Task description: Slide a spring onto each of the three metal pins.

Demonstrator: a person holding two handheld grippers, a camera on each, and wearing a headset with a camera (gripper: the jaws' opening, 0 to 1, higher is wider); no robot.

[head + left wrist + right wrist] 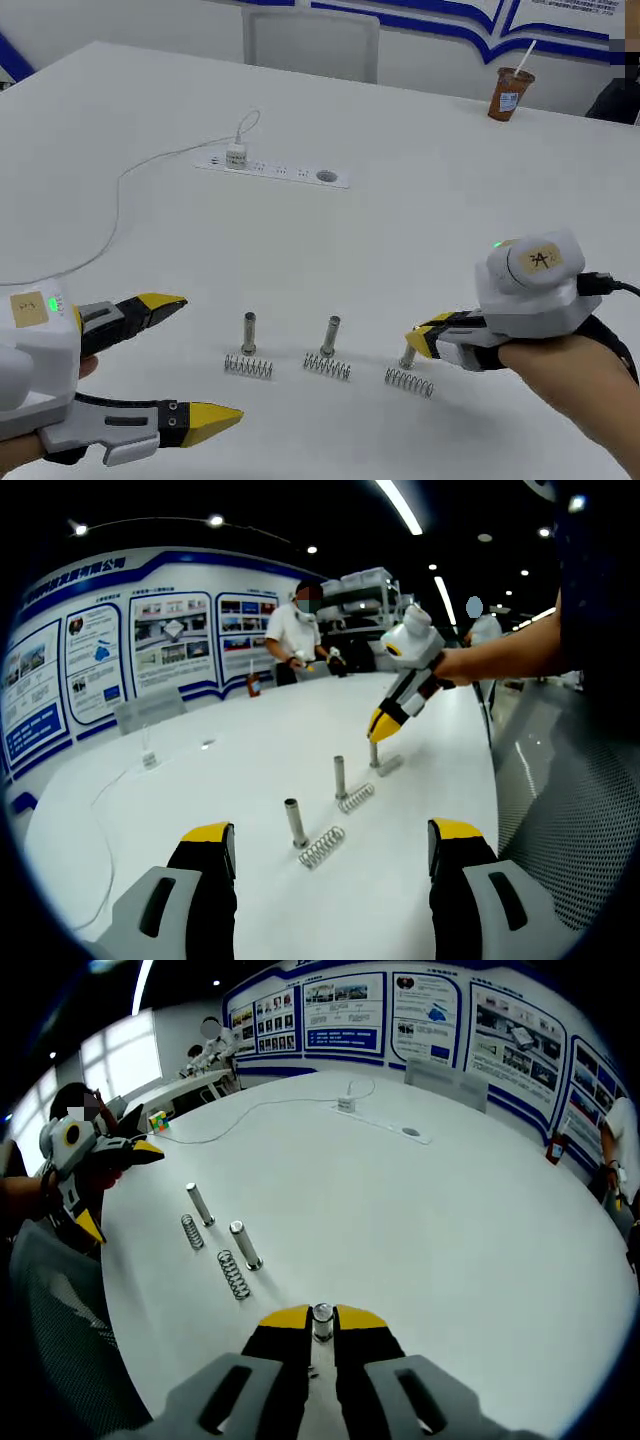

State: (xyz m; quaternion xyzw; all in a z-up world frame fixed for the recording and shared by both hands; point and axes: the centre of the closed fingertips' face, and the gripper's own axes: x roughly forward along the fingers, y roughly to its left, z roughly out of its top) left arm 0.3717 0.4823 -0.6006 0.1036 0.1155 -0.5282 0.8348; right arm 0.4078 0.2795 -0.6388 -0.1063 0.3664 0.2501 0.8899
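**Spring-and-pin assembly: right-hand pin gripped, no spring yet fitted**

The right gripper (420, 342) has its jaws pressed onto the head of the right-hand pin (322, 1319), pinching it between the yellow tips. Whether that pin is lifted off the surface cannot be told. The middle pin (330, 335) and the left-hand pin (249, 332) stand upright and free on the white table (400, 230). One spring lies on its side just in front of each pin: left spring (248, 367), middle spring (327, 367), right spring (409, 381). All three pins are bare.

The left gripper (195, 358) hovers near the left end of the row, its jaws spread wide and holding nothing.

The step in hand appears to be securing the first pin so that a spring can be threaded over it. The next move likely calls for the left gripper to close lightly across a spring's coils, lift it, and line its open end up with the pin's axis. A thin coil lying flat offers little purchase.

A power strip (275, 170) and a drink cup (510, 92) sit well apart, farther back on the table.
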